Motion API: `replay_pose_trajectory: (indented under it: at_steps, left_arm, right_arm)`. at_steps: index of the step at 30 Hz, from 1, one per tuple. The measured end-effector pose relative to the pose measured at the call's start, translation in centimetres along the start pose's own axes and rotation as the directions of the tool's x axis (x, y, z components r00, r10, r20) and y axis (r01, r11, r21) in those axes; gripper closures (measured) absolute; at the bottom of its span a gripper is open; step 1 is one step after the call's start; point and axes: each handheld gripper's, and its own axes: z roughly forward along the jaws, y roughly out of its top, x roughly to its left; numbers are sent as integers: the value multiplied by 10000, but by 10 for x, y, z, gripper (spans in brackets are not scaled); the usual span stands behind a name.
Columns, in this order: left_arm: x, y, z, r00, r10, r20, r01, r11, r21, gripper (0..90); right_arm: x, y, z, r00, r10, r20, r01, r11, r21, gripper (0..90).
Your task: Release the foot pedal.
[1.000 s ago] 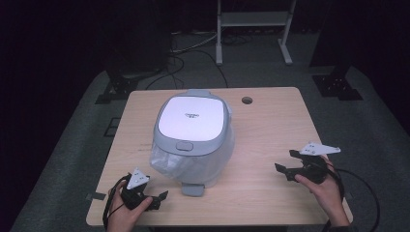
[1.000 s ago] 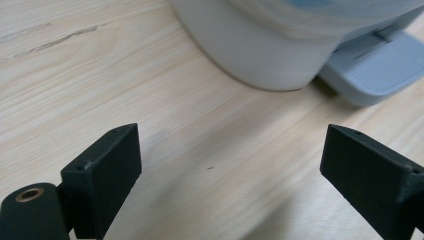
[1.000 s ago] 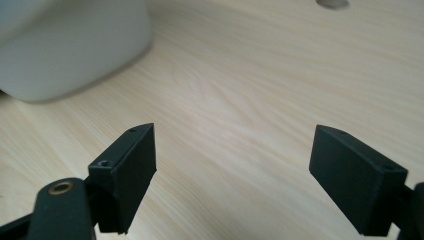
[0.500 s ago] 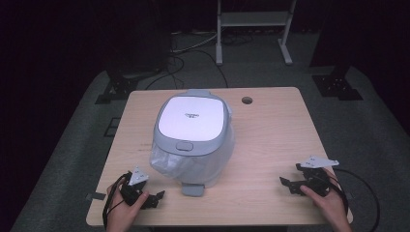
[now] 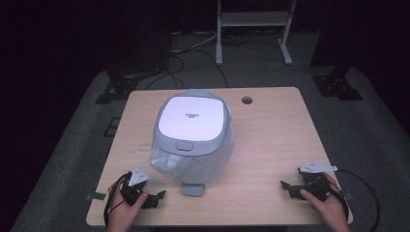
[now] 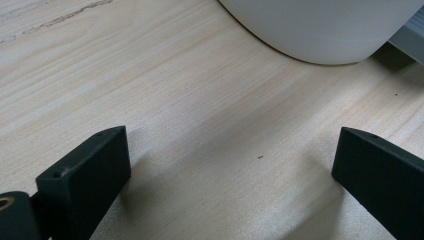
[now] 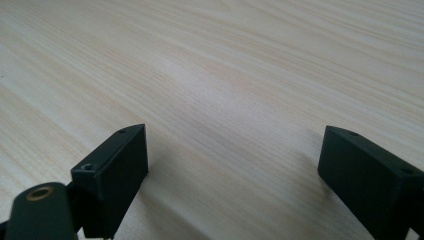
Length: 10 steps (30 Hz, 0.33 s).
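Observation:
A pedal bin [image 5: 193, 130] with a white lid, a grey rim and a clear plastic liner stands mid-table, its grey pedal [image 5: 193, 189] facing me. My left gripper [image 5: 154, 198] rests on the wood at the front left, just left of the pedal. It is open, its jaws have just been opening, and nothing lies between them. In the left gripper view [image 6: 230, 165] the bin's white base [image 6: 320, 30] rises close ahead. My right gripper [image 5: 288, 188] sits low at the front right, open and just widened, with bare wood between its jaws [image 7: 232, 160].
The wooden table [image 5: 270, 140] has a round cable hole [image 5: 247, 100] at its back right. Cables trail from both grippers over the front edge. Beyond the table are a dark floor, a white stand [image 5: 251, 29] and black equipment feet.
My right gripper has come down toward the front edge and now sits low on the table. My left gripper has stayed almost in place.

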Motion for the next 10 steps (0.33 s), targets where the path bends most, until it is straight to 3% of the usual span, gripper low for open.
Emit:
replay_pose_trajectory:
  at_steps: [10]
  left_arm:
    - [0,0,0,10000,-2,3,2,10000,2,8]
  right_arm:
    - [0,0,1,9998,150,160,-151,9999,57,90]
